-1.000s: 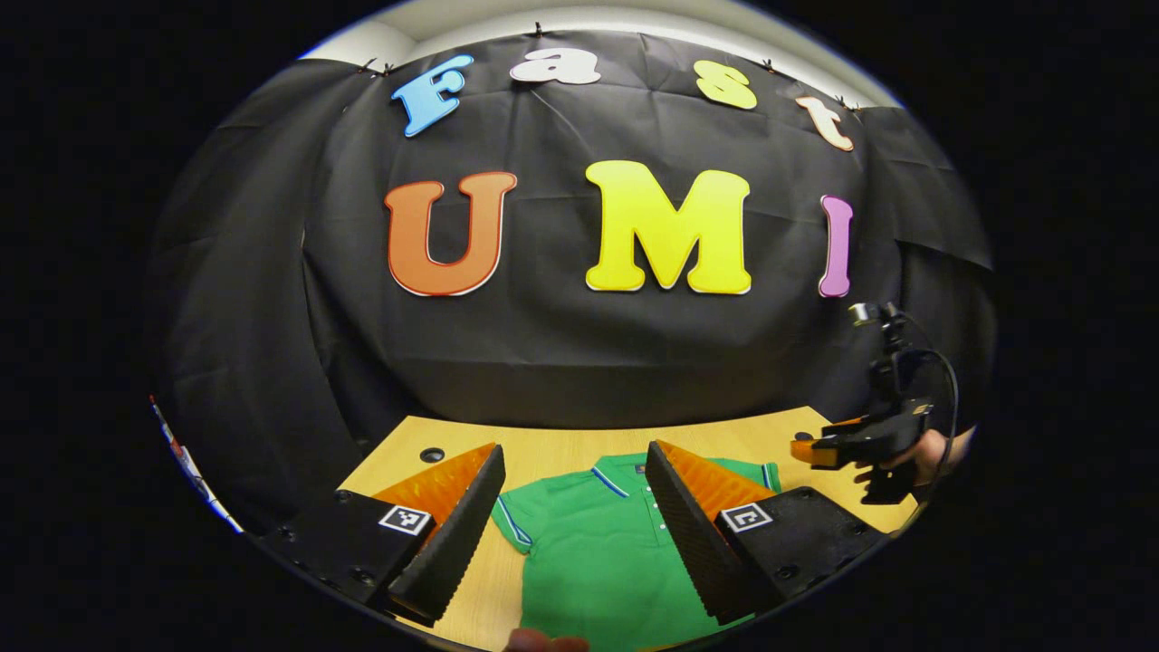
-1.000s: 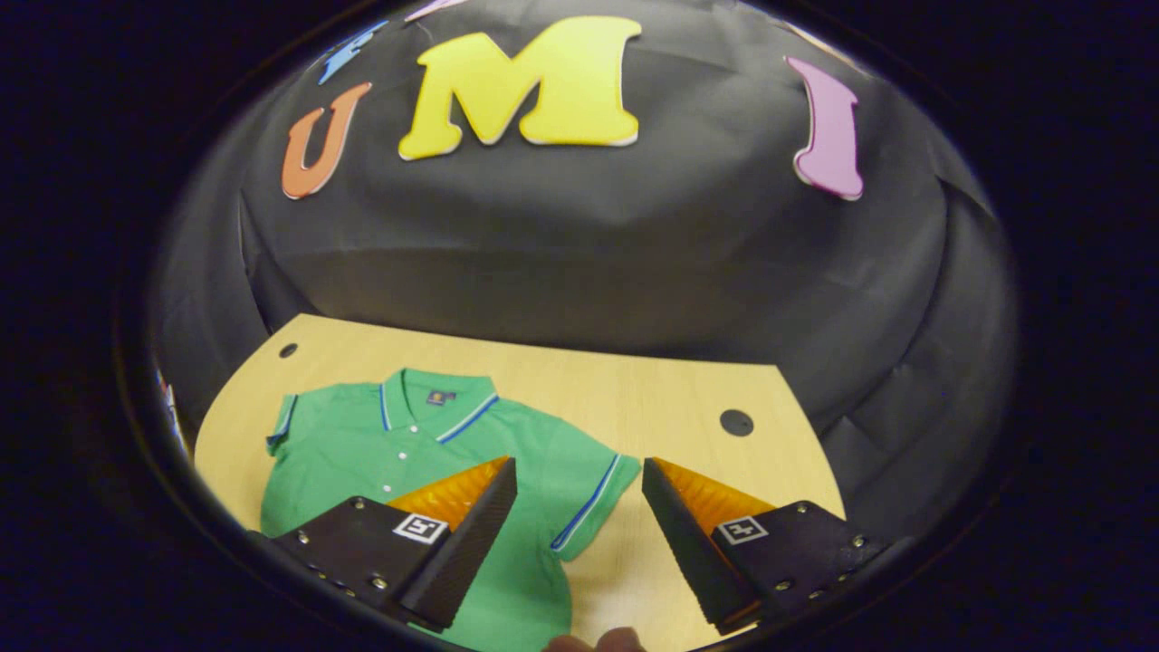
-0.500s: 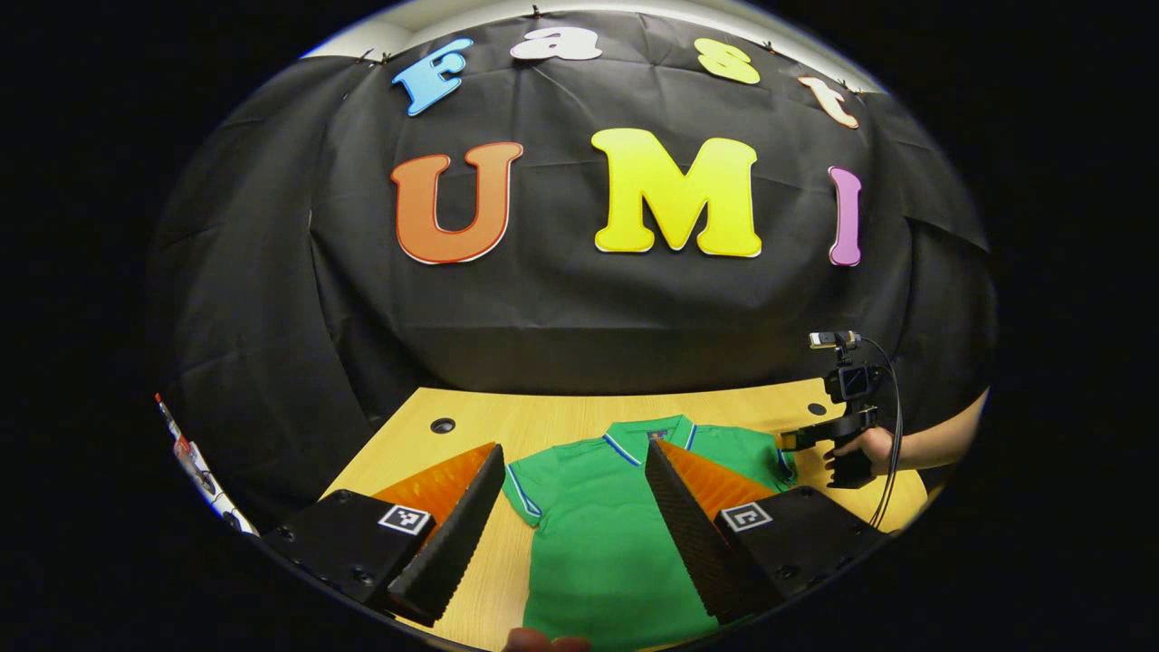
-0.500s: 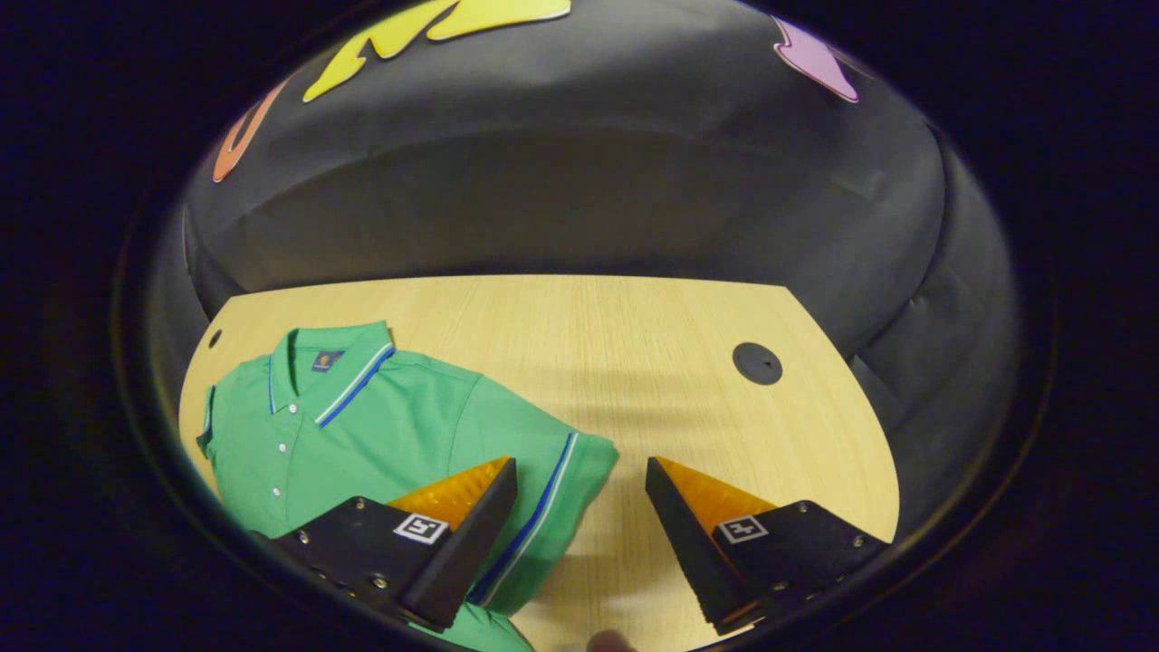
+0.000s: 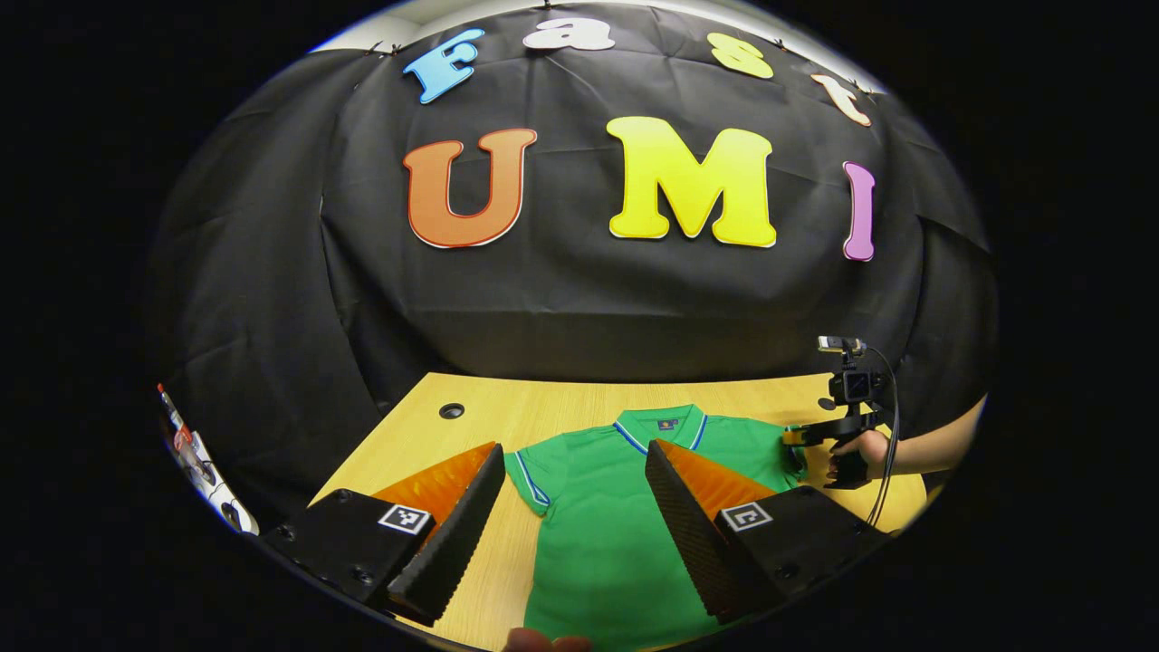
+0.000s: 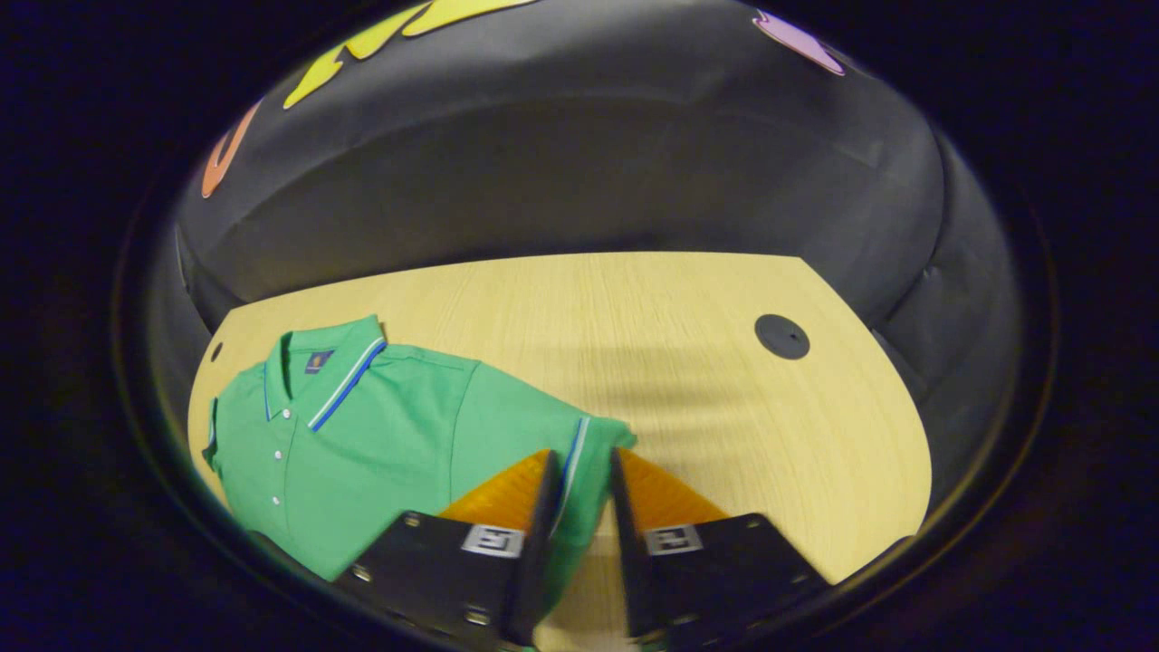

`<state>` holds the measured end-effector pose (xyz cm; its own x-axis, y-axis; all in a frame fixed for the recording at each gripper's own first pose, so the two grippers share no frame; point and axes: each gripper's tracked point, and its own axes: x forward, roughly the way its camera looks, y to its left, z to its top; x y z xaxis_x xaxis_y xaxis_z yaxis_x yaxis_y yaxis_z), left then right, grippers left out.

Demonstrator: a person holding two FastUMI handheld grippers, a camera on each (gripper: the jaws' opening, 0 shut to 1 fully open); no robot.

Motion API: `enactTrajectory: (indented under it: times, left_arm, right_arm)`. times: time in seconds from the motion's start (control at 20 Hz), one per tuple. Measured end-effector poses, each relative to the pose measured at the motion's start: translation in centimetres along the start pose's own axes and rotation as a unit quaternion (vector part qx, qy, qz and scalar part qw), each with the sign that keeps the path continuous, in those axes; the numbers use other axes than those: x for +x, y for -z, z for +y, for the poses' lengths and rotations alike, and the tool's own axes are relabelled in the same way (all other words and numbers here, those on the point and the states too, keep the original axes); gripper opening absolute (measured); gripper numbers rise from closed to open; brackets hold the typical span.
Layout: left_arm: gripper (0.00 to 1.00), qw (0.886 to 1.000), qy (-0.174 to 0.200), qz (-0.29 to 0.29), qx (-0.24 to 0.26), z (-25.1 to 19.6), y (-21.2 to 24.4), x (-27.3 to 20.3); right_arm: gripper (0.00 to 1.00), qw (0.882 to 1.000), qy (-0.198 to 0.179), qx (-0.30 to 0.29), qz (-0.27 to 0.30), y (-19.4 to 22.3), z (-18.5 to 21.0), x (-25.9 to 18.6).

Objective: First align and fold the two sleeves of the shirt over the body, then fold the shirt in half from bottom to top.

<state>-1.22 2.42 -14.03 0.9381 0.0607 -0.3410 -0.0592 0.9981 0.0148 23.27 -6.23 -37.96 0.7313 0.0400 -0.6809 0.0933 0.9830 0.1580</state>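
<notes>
The right tool (image 6: 581, 507) is closing on the shirt's right sleeve (image 6: 589, 462), its fingers nearly together with the cuff between them, likely to lift it over the body. The left tool (image 5: 572, 516) hangs wide open above the shirt (image 5: 602, 534), holding nothing, seemingly waiting for the other sleeve (image 5: 530, 471). The shirt lies flat, face up, on the counter (image 6: 688, 344).

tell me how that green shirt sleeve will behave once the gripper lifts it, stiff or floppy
Probably floppy: the green polo shirt lies flat and thin on the wooden table, and its sleeve already bunches between the right gripper fingers. It looks light, so the sleeve should drape and trail. The bare tabletop looks smooth, so the body may slide if pulled sideways.
</notes>
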Motion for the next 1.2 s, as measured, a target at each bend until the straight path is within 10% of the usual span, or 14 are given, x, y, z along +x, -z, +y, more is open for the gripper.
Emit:
enactTrajectory:
  times: [0.3, 1.2]
  left_arm:
    - [1.0, 1.0, -0.005, 0.004, -0.002, 0.5, 0.4, -0.3]
    - [1.0, 0.999, -0.015, -0.016, -0.044, 3.2, 1.2, -0.3]
  right_arm:
    - [0.04, 1.0, -0.013, 0.018, -0.004, -0.5, 0.6, -0.5]
    - [0.04, 0.995, -0.082, -0.003, -0.057, -6.1, 10.4, -7.9]
